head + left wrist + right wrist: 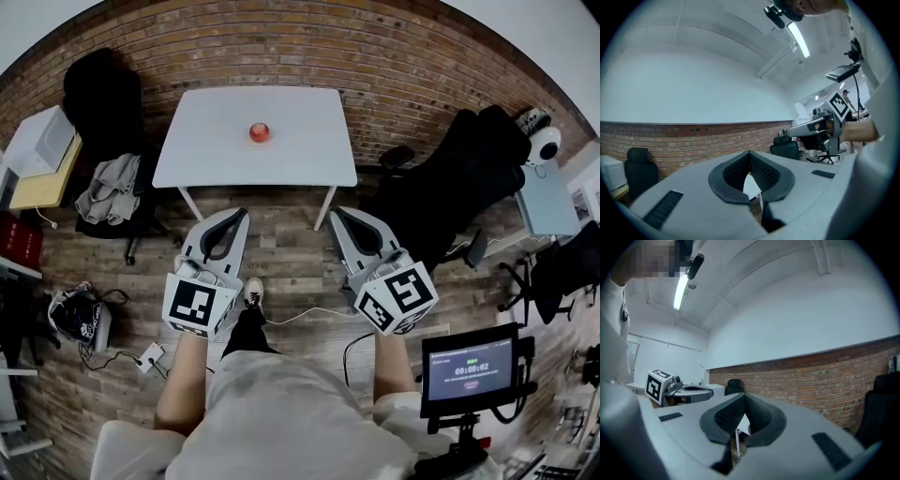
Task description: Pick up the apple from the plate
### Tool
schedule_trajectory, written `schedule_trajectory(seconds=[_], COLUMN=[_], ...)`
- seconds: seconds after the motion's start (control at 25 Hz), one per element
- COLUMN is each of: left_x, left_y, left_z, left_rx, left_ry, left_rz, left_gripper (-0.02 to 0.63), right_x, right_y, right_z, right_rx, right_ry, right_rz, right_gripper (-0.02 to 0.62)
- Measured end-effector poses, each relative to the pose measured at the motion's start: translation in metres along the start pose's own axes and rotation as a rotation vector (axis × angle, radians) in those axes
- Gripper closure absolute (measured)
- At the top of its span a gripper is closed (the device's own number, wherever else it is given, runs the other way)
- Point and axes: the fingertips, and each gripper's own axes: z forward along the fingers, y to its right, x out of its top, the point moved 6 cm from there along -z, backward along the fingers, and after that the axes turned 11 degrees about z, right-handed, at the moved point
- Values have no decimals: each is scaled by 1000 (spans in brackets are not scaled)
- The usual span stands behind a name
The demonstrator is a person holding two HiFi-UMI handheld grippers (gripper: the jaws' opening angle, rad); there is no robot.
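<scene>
Two grippers, one per hand, point level toward one white table [309, 150]. The left gripper [240, 214] has its jaws together at the tips with nothing between them, and so does the right gripper [337, 213]. One red apple [260, 132] lies on the table, well ahead of both grippers and about midway between them. Any plate beneath it is too small to tell.

Table [309, 150] smooth matt white; wall [375, 56] rough red brick; floor [281, 248] wood-look planks; apple [260, 132] glossy red.
</scene>
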Motion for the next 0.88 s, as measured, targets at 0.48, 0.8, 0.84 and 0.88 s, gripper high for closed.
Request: schedule_trajectory(seconds=[0.48, 0.8, 0.84, 0.88], left_x=[-58, -86, -89, -93], left_y=[-97, -171, -180, -188], left_z=[102, 150, 155, 159], left_rx=[-50, -53, -50, -49], left_ry=[-38, -56, -58, -60], left_rz=[-35, -42, -44, -47], left_gripper=[607, 607, 607, 607], right_x=[4, 17, 18, 18], right_y=[65, 105, 109, 112], right_z=[125, 204, 213, 221], right_rx=[-61, -107, -112, -116], right_ry=[-24, -15, -15, -16], right_rz=[51, 140, 145, 143], right_gripper=[595, 595, 595, 595])
